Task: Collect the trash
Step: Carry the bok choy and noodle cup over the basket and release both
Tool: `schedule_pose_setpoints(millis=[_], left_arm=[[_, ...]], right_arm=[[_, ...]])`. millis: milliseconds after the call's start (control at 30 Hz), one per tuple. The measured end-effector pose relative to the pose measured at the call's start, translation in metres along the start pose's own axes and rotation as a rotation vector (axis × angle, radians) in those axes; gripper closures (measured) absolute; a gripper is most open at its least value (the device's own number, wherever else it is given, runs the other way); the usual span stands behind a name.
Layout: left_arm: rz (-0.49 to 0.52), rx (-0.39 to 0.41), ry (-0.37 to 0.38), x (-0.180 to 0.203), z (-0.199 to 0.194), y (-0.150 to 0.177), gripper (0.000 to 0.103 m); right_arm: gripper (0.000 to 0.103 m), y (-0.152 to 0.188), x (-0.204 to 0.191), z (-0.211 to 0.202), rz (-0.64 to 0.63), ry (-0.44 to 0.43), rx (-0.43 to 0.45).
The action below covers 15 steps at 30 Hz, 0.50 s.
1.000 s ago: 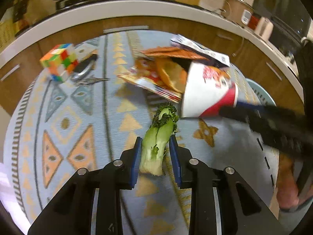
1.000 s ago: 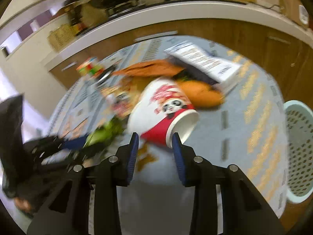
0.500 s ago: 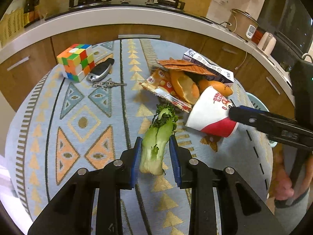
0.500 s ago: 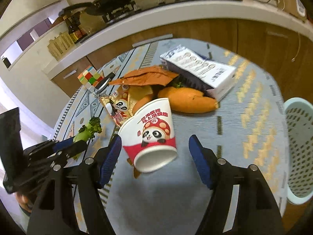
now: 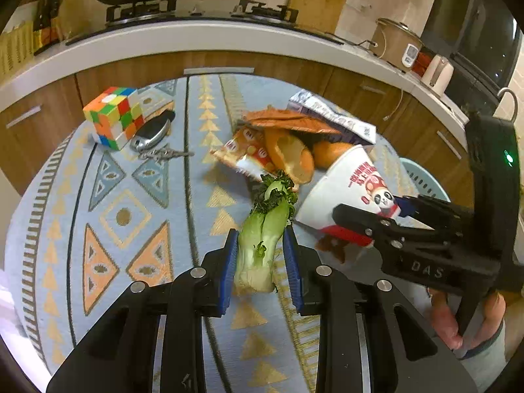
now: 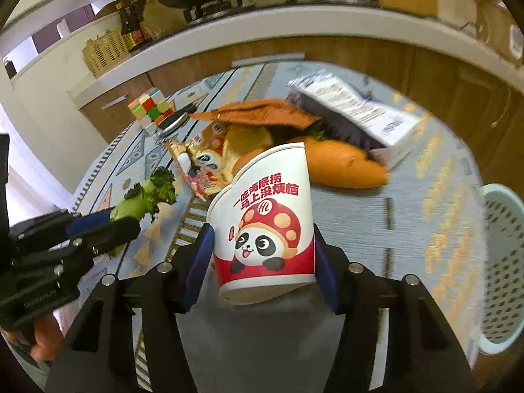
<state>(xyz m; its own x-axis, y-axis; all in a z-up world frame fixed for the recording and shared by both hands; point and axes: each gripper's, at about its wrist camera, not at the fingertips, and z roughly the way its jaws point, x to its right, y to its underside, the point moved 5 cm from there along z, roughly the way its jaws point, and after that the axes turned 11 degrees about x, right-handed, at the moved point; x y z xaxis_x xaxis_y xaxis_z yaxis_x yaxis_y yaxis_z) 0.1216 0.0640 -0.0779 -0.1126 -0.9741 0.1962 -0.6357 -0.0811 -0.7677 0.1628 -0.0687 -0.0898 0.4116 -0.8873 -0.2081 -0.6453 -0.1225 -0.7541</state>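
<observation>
Closing in since a half-second ago, the right gripper is narrowing its fingers around the panda-print paper cup at lower centre, pads at its sides. The left gripper is pinching the green vegetable stalk over the patterned bench.

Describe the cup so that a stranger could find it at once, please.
On the patterned cloth, find the trash pile; the cup lies at its near edge, between the right gripper fingers, which are closing. Only it is white and red with a panda.
</observation>
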Motion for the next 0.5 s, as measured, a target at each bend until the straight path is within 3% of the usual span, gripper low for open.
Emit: schedule_pose_setpoints(millis=[233, 500], left_arm=[[0.031, 0.061, 0.061, 0.037, -0.003, -0.022, 0.077], [0.112, 0.093, 0.155, 0.108, 0.014, -0.049, 0.078]], right_arm=[[0.051, -0.022, 0.035, -0.055, 0.044, 0.072, 0.131], [0.051, -0.035, 0.112, -0.114, 0.130, 0.215, 0.243]])
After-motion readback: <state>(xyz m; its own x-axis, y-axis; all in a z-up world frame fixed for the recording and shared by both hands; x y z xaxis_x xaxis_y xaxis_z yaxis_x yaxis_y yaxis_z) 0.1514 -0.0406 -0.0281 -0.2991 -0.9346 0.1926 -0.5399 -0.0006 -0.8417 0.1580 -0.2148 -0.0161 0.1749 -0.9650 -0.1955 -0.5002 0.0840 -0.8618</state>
